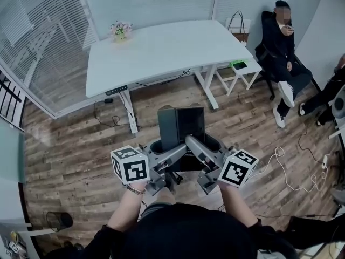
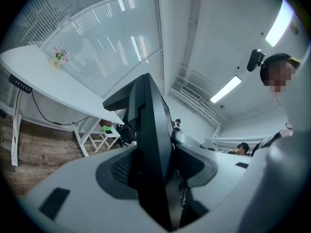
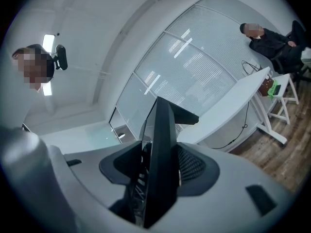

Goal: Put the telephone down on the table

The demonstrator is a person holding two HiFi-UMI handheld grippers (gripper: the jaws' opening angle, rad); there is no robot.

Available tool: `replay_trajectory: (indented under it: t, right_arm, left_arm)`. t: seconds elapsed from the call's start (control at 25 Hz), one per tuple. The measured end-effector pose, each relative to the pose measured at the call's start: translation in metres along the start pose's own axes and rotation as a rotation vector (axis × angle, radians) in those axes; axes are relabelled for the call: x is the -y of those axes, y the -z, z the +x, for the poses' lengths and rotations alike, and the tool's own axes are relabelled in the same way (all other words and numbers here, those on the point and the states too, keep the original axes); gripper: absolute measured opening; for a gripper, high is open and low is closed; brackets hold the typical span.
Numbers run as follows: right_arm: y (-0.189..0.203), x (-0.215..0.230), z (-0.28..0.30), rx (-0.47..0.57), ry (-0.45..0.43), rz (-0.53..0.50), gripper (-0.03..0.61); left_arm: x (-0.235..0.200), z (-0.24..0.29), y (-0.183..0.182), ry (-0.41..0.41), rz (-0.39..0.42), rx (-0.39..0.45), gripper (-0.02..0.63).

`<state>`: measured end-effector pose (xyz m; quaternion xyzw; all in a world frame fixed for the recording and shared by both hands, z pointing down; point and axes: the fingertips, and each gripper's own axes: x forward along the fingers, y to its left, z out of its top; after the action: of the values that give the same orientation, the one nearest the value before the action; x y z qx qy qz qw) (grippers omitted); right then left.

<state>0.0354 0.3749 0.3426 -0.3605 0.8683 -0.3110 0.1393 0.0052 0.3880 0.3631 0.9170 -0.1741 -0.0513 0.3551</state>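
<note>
1. Mostly bare top on the white table (image 1: 161, 47); only a flower pot (image 1: 119, 30) at its far left corner.
2. Open wood floor (image 1: 75, 144) up to the table's near edge.
3. On the right: small side table (image 1: 240, 69), seated person (image 1: 280, 42), loose cable (image 1: 280, 150) on the floor.
4. No spare room in left gripper (image 1: 164, 150) or right gripper (image 1: 207, 147): telephone (image 1: 182, 125) clamped in both.

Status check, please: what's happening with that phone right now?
Left gripper, right gripper both shut on phone. Phone in the air, not yet on table. Path looks clear.
</note>
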Motion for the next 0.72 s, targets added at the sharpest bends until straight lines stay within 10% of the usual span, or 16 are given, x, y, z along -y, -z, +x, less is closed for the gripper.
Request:
replay_trajectory:
  t: [0.72]
  right_arm:
    - [-0.049, 0.053, 0.089, 0.021, 0.017, 0.001, 0.212]
  left_arm:
    - [-0.078, 0.03, -0.08, 0.014, 0.01, -0.012, 0.247]
